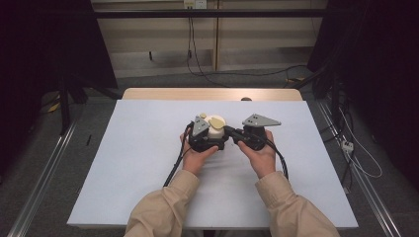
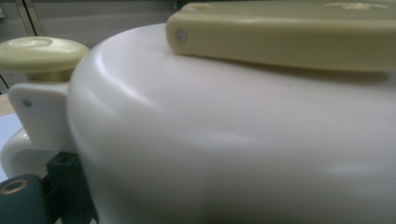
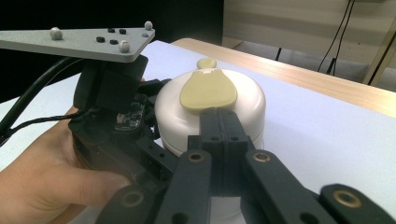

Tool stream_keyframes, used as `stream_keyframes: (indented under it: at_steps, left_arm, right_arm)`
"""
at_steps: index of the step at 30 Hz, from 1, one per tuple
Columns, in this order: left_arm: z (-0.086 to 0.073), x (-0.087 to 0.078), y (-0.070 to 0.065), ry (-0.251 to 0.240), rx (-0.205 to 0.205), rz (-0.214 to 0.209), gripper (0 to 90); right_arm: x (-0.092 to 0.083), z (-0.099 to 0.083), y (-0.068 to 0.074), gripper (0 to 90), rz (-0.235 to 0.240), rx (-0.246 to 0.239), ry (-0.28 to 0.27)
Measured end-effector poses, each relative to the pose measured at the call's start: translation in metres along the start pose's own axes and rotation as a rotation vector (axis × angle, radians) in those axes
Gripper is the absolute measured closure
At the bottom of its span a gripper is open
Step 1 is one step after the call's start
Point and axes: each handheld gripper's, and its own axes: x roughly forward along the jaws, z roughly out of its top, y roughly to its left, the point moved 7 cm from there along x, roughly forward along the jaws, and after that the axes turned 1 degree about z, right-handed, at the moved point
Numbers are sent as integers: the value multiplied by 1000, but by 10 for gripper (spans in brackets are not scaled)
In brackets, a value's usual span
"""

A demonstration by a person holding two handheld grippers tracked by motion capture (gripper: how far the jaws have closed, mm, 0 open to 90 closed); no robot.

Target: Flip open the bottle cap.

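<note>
Steadying the white pot at frame centre.
Left gripper [image 1: 217, 140] clamps the white container [image 3: 210, 116] so it stays put; right gripper [image 3: 219, 122], jaws closed empty, touches the yellow lid tab [image 3: 208, 93].

My left hand [image 1: 197, 157]: wrapped around the body of the left gripper [image 1: 210, 139], forearm in a tan sleeve entering from below and angled inward; how its jaws stand I cannot tell, being hidden from above and out of frame in its own view. My right hand [image 1: 260, 153]: palm under the right gripper [image 3: 219, 122], forearm likewise angled inward, so both grippers meet nose to nose at the middle. Right gripper: jaws pressed flat together with no gap, pointing toward the left gripper.
</note>
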Motion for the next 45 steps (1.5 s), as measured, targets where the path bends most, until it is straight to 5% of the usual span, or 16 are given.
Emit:
stream_keyframes:
  at_steps: [45]
  left_arm:
    - [0,0,0,3,5,2,57]
  right_arm:
    - [6,7,1,900,1,-11,-3]
